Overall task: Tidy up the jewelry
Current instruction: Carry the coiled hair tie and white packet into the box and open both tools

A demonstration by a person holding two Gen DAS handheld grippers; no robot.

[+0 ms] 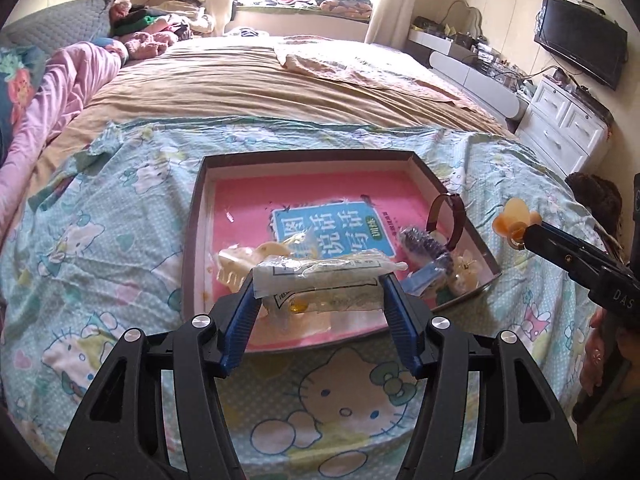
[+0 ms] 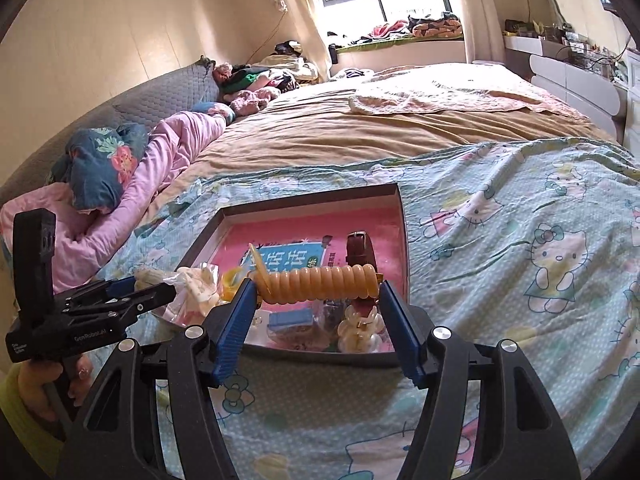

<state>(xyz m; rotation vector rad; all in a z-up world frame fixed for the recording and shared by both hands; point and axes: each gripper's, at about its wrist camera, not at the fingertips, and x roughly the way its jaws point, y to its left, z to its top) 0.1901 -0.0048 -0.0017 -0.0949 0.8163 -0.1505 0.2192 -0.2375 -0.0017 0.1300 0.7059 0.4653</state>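
- Left gripper (image 1: 319, 280) raised over the near edge of a shallow brown-walled cardboard tray (image 1: 436, 178), jaws clamped on a clear plastic packet with a printed white label (image 1: 320, 276), held crosswise between the blue pads.
- Right gripper (image 2: 318, 290) also above the tray's near edge, jaws clamped end to end on an orange spiral coil hair tie (image 2: 320, 285), stretched level between the pads.
- Same coil seen end-on from the left wrist camera, at the tip of the right gripper, just beyond the tray's right wall.
- Tray resting on a light-blue cartoon-cat printed sheet (image 1: 120, 240) spread across the near part of a bed (image 1: 248, 84).
- Inside the tray, lying flat: a pink booklet with a blue title panel (image 1: 328, 232).
- On the booklet, toward the right wall: a brown leather strap wristwatch (image 1: 452, 216) standing on edge, strap curled into a loop.
- Beside the watch: a dark purple beaded piece (image 1: 424, 240), a small blue box (image 1: 426, 276) and a cream flower-shaped hair clip (image 2: 358, 330), all crowded into the tray's near right corner.
- Toward the near left of the tray: a pale yellow translucent claw clip (image 1: 236, 268), partly behind the held packet.
- A hand (image 2: 44, 380) around the left gripper's handle, visible from the right wrist camera.
- Pink bedding (image 2: 160, 152) heaped along the bed's left side.
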